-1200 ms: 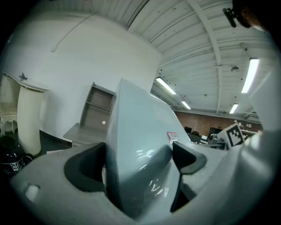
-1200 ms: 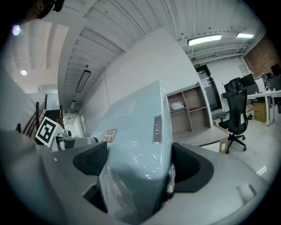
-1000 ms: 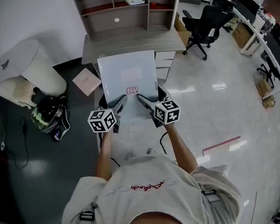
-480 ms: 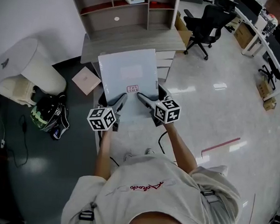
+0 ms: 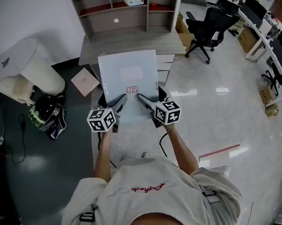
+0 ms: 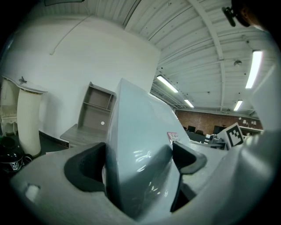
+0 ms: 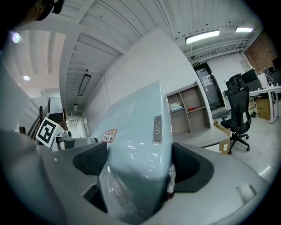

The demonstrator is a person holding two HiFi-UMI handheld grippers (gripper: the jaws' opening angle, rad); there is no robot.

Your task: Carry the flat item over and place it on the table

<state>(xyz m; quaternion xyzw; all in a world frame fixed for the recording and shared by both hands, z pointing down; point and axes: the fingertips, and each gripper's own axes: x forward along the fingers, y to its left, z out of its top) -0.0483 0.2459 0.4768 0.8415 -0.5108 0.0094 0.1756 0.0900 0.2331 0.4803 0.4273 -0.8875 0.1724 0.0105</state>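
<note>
Two grippers: left gripper (image 5: 118, 102) + right gripper (image 5: 143, 99), side by side, jaws of each clamped on near edge of flat item (image 5: 128, 73).
Flat item: pale blue-grey, plastic-wrapped, held up at frame centre; far edge overlaps desk (image 5: 137, 40) front in head view.
Open room: wide glossy floor (image 5: 213, 115) at right; office chair (image 5: 206, 22) upper right, well apart.
Left side: helmet (image 5: 46, 114) + pink box (image 5: 85, 81) on dark floor.
Hidden: desk part behind item; sticker (image 5: 132, 90) text unreadable.

Pale blue-grey flat item (image 5: 128, 74) bearing red-and-white label (image 5: 132, 90); grey wood-grain table (image 5: 132, 38); black chair (image 5: 209, 22); pale pink box (image 5: 85, 81)
</note>
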